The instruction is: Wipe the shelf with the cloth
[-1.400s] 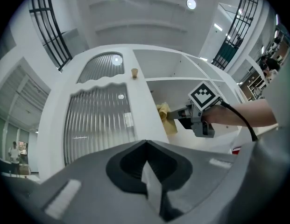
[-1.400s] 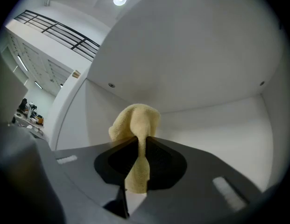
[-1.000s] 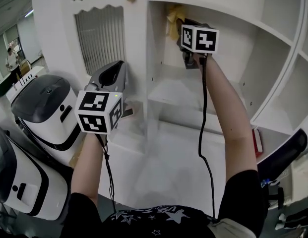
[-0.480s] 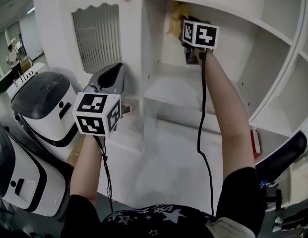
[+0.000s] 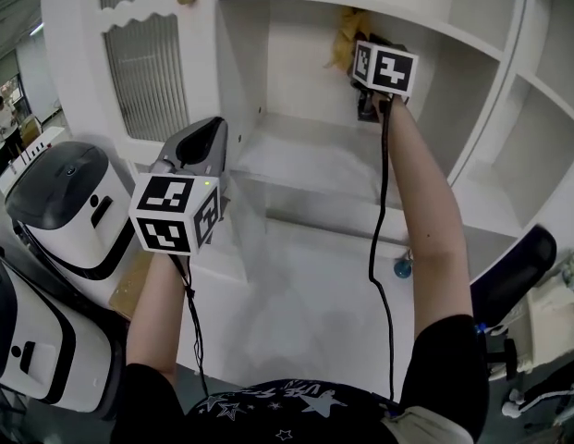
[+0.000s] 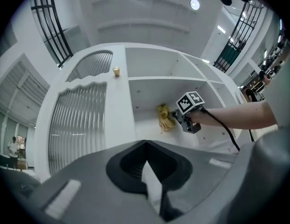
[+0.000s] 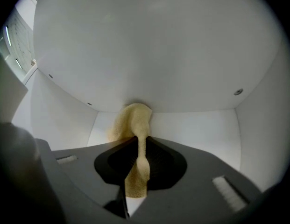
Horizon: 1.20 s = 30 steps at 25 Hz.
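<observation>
Head view: looked steeply down from overhead at the shelf [image 5: 305, 160].
Left gripper view: stood well back, facing upward at it.
Right gripper view: sat close inside it, facing inward.
Shared: the cloth [image 5: 345, 44], in all three.

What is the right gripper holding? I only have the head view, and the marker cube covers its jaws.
Observer: In the right gripper view, the right gripper has its jaws shut on the yellow cloth, which bunches up ahead of them.
Operator: Does the cloth reach the shelf?
Observer: Yes. In that view the cloth's far end meets a white shelf panel inside the compartment.
Operator: And the left gripper, is it carrying anything?
Observer: No. The left gripper view shows the left gripper with its jaws together and nothing between them.
</observation>
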Available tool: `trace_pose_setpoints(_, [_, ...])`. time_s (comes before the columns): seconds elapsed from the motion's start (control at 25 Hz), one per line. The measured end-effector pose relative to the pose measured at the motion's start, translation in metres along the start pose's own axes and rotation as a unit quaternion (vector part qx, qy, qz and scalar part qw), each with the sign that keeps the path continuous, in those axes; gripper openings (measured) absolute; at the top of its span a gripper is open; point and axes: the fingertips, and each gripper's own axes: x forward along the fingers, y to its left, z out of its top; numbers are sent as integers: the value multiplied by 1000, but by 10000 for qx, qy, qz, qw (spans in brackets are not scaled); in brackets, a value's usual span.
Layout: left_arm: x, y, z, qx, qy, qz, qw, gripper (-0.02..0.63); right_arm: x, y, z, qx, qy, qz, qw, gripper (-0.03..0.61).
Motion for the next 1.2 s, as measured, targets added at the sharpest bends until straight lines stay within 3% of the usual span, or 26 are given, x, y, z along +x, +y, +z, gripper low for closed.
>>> trace_pose_setpoints(0.44, [16, -36, 5, -254, -226, -592, 9977, 0, -34, -77, -6, -182, 294, -1264, 9914, 75])
trace_pose_setpoints(0.76, [23, -36, 6, -267, -263, -944, 9948, 0, -55, -119, -6, 481, 262, -2126, 9756, 75])
trace_pose_setpoints(1.0, [25, -43, 3, -263, -248, -1199, 9921, 0, -67, -126, -14, 677, 278, -2378, 9686, 75])
trace_pose_setpoints(1.2, [23, -44, 3, -237, -281, -1330, 9904, 0, -75, -126, -14, 553, 241, -2427, 9682, 75])
